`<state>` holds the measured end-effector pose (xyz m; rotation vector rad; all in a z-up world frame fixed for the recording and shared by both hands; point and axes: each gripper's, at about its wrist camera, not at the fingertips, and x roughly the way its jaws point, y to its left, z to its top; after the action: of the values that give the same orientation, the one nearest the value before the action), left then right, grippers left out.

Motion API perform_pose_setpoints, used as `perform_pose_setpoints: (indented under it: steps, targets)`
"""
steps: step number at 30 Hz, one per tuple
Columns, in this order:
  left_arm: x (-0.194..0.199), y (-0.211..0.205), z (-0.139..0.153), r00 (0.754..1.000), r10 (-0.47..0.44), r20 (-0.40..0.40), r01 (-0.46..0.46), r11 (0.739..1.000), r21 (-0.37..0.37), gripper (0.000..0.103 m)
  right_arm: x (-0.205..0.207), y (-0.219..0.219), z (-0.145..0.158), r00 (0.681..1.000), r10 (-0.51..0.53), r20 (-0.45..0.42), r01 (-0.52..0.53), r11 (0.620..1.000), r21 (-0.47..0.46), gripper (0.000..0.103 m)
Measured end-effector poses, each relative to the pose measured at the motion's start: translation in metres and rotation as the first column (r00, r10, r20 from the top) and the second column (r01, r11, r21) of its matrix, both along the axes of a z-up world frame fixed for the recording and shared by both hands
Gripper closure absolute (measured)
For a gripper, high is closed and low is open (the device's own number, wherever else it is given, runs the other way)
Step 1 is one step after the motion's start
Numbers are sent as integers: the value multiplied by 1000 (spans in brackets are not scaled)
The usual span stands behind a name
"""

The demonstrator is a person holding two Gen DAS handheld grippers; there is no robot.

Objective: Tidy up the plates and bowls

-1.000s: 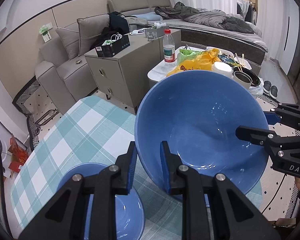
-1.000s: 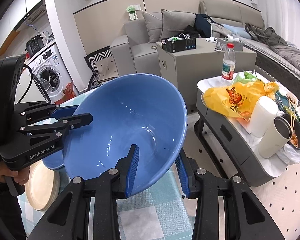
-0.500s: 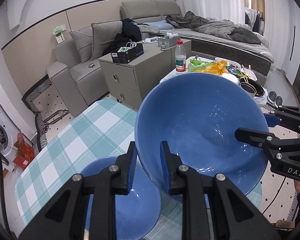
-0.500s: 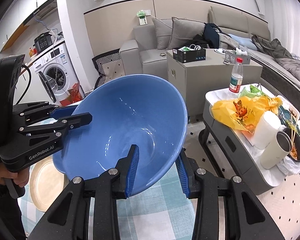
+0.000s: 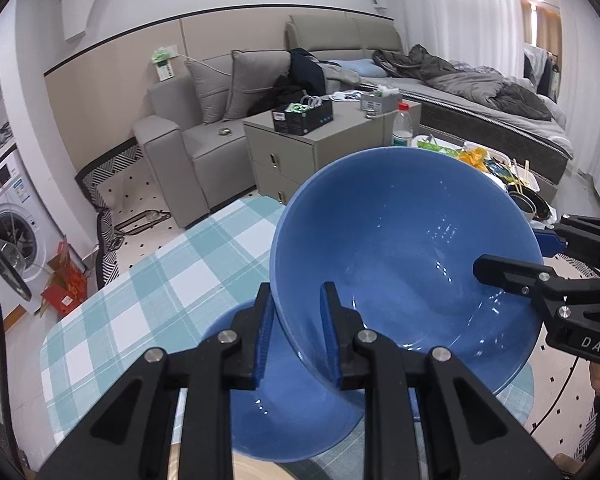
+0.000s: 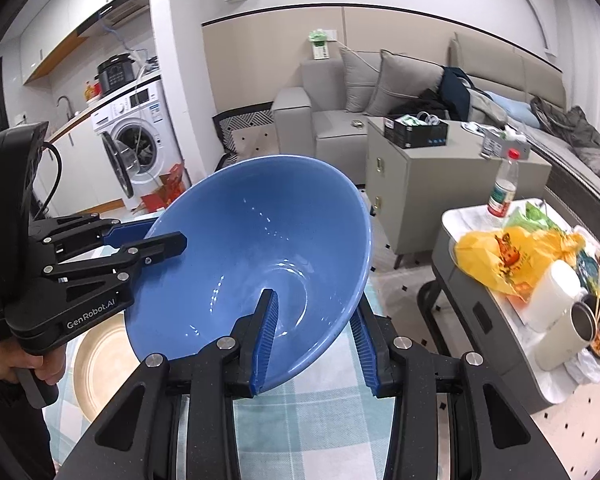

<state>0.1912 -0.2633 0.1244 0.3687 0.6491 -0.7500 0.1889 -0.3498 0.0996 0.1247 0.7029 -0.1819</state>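
While both grippers pinch its rim, the blue bowl tilts.

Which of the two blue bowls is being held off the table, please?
The larger blue bowl, tilted and gripped at its rim by the left gripper and right gripper. The smaller blue bowl sits on the checked tablecloth beneath it.

blue bowl hid most of the second blue bowl beneath it | tan plate partly covered beside it | bottle label beyond it unreadable
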Motion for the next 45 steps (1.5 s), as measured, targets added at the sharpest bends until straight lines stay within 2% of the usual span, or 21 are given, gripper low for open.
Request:
perform_pose_setpoints:
  steps: [8,19,33,45]
  targets:
    - [3,31,-2,996,87,6,-87,995,-40,81,20,27,8,997,70,11,-70,997,-24,65]
    - [6,65,-10,981,190,32,-189,981,-37,81,49,58,-1,989,148,-15,-149,988,-45,65]
    - [12,94,-33,969,246,-3,-246,969,-29,81,79,78,-29,979,192,-70,-195,980,-36,65]
    - [19,91,-51,969,245,-36,-245,969,-2,81,92,78,-51,975,188,-117,-193,981,-26,65]
